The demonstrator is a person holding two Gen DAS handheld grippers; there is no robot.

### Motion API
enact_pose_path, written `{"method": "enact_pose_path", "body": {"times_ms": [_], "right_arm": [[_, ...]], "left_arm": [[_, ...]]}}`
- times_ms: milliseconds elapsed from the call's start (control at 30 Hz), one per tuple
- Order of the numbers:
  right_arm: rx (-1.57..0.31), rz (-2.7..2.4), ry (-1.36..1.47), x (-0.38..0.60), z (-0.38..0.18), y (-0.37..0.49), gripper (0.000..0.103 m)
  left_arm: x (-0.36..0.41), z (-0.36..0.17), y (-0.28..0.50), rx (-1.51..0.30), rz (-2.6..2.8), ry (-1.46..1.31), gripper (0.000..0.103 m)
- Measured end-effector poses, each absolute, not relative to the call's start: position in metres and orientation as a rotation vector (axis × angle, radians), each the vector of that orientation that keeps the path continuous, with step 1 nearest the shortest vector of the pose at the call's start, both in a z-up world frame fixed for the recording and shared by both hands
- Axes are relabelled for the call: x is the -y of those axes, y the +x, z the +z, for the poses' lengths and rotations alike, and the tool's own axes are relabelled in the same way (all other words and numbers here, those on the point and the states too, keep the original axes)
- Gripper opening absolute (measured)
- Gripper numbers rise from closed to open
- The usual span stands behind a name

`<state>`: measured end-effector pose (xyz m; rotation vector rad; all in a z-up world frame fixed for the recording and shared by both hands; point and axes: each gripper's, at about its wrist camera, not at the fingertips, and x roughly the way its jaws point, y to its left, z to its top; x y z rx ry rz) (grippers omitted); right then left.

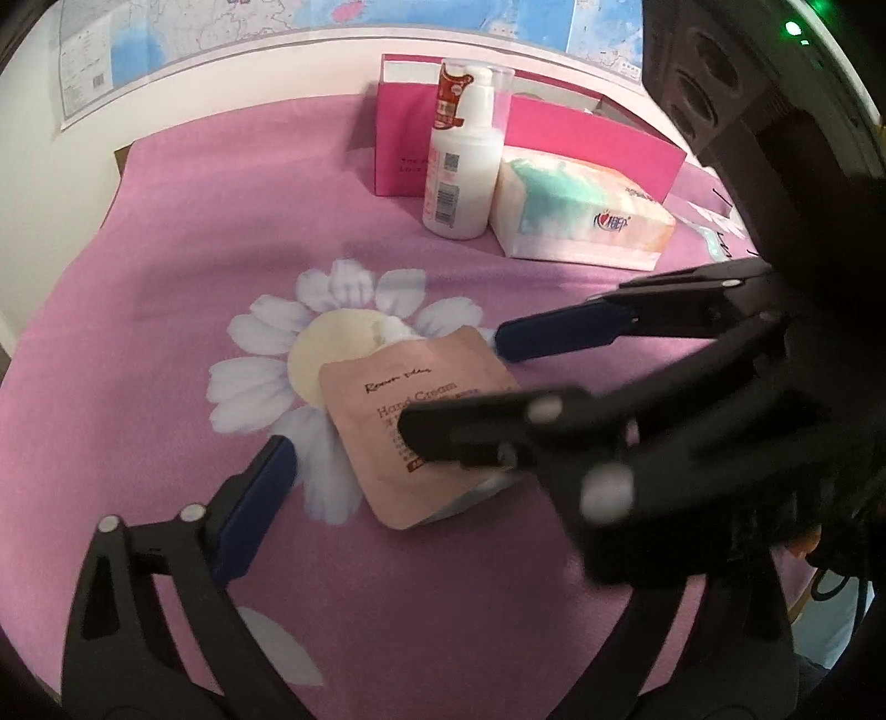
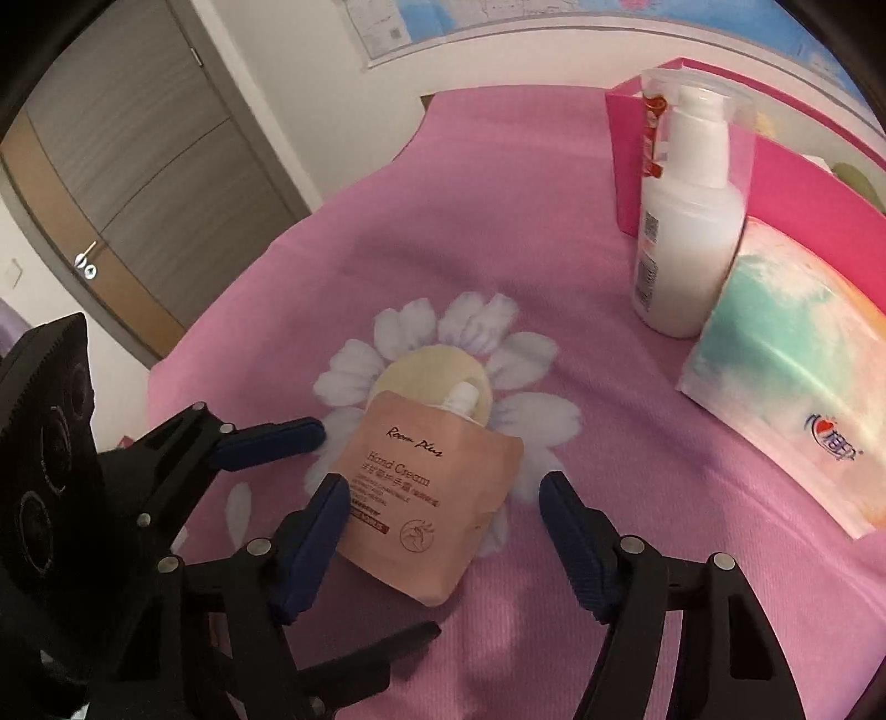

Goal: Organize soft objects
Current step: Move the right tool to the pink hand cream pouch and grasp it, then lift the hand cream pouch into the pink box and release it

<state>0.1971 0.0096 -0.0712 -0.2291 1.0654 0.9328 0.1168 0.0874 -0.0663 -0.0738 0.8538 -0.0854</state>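
A pink hand cream pouch (image 1: 410,421) with a white cap lies flat on the pink flowered cloth (image 1: 221,232); it also shows in the right wrist view (image 2: 421,493). My left gripper (image 1: 387,393) is open, its blue fingers on either side of the pouch. My right gripper (image 2: 443,526) is open too, with the pouch's lower end between its fingers. In the left wrist view the right gripper's black finger (image 1: 470,432) covers part of the pouch. A soft tissue pack (image 1: 576,216) lies at the back right, also in the right wrist view (image 2: 792,399).
A white pump bottle (image 1: 465,160) stands beside the tissue pack, in front of a pink paper bag (image 1: 587,133). A wall with a map (image 1: 277,33) lies beyond the cloth. A wooden door (image 2: 138,166) is at the left.
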Motion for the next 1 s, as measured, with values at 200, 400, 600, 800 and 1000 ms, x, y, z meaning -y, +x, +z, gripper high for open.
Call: {"method": "enact_pose_path", "body": {"times_ms": [200,400,600,800,1000], "right_arm": [[-1.123,0.986,-0.069,0.003,-0.077,0.212,0.035],[-1.19,1.004,0.101,0.015,-0.088,0.226,0.019],[-1.221,0.983,0.231,0.015,-0.102,0.247,0.011],[-1.255,1.014,0.214,0.007,-0.1,0.247,0.012],[-1.223,1.031,0.164,0.011,-0.089,0.242,0.009]], "left_arm": [[-0.089,-0.066,0.118,-0.844,-0.086,-0.084,0.085],[-0.091,-0.065,0.118,-0.835,-0.088,-0.095,0.084],[-0.091,-0.065,0.118,-0.836,-0.093,-0.09,0.084],[-0.092,-0.065,0.116,-0.83,-0.096,-0.098,0.084],[-0.088,-0.059,0.119,-0.836,-0.075,-0.072,0.081]]}}
